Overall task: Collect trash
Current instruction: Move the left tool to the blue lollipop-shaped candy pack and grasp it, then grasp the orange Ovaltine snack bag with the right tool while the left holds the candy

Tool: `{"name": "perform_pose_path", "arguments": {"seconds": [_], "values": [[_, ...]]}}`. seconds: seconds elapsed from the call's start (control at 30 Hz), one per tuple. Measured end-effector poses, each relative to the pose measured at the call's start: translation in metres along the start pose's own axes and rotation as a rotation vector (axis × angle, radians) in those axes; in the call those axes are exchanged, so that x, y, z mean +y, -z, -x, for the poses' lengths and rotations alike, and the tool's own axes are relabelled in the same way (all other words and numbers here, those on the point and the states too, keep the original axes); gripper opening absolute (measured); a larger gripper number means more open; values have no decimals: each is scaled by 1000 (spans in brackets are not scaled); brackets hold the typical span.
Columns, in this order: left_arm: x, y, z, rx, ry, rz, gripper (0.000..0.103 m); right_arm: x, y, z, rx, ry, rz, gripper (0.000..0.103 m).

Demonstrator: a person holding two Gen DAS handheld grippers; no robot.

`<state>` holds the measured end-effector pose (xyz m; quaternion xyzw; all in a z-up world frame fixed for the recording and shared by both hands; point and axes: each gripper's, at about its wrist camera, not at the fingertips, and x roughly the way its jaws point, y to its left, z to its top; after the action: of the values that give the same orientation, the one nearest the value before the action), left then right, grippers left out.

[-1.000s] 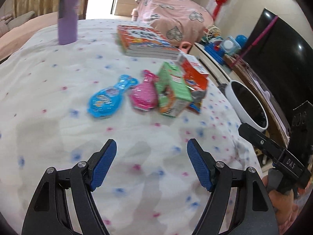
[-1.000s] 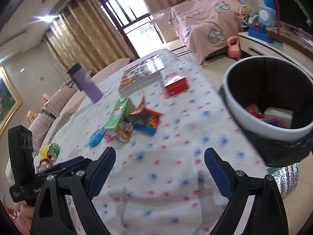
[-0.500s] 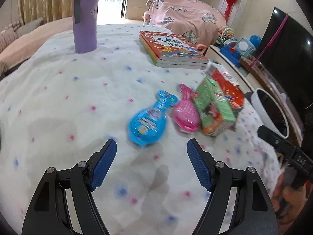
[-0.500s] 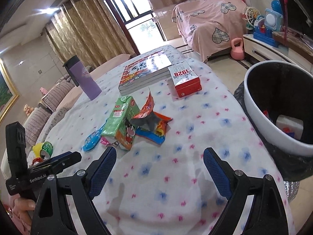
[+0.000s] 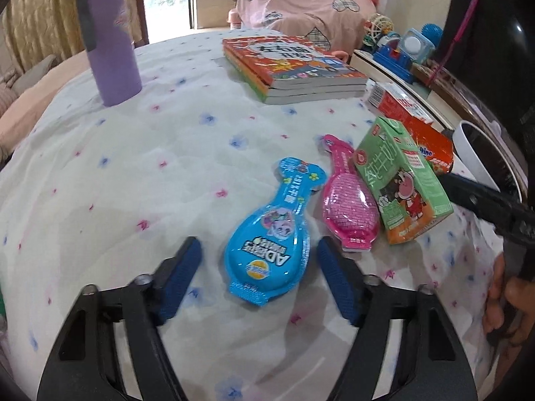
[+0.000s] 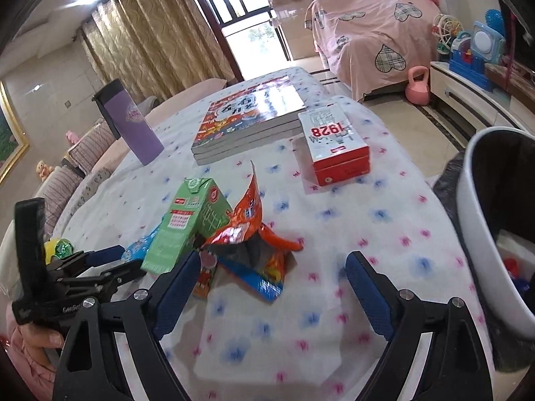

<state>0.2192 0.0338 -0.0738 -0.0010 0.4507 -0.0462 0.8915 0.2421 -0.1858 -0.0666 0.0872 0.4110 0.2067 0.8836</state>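
Between the closing left gripper [image 5: 259,279] pads, untouched: blue wrapper [image 5: 271,240].

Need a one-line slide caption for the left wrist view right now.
Left gripper closing around the blue snack packet, pads not yet touching, beside the pink packet.

Both grippers: black frames, silver screws, blue ribbed pads [image 5: 179,277].

Gold curtains [image 6: 140,53], bright glass door [image 6: 250,23], pink-covered furniture [image 6: 374,33], glossy tiled floor [image 6: 394,113].
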Motion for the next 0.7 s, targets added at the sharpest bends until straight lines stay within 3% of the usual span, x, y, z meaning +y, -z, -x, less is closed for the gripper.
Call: {"name": "perform_pose_path", "arguments": {"seconds": [0.07,0.13,0.2,0.23,0.27,0.33,0.7], "values": [[-4,0,2,-8,0,-22,48,1,-4,-6,7,-2,5,87],[-4,0,3,-13,9,-19,48,2,-8,-12,18,-2,13,81],[-4,2,5,-15,23,-7,48,3,-10,-16,26,2,21,64],[-4,2,6,-14,34,1,47,4,-10,-16,27,8,25,46],[-3,4,9,-14,52,15,47,4,-10,-15,22,7,26,35],[-5,6,12,-13,74,31,47,3,-8,-12,19,11,26,20],[-37,15,49,-59,195,78,47,-11,13,29,-24,8,-19,13]]}}
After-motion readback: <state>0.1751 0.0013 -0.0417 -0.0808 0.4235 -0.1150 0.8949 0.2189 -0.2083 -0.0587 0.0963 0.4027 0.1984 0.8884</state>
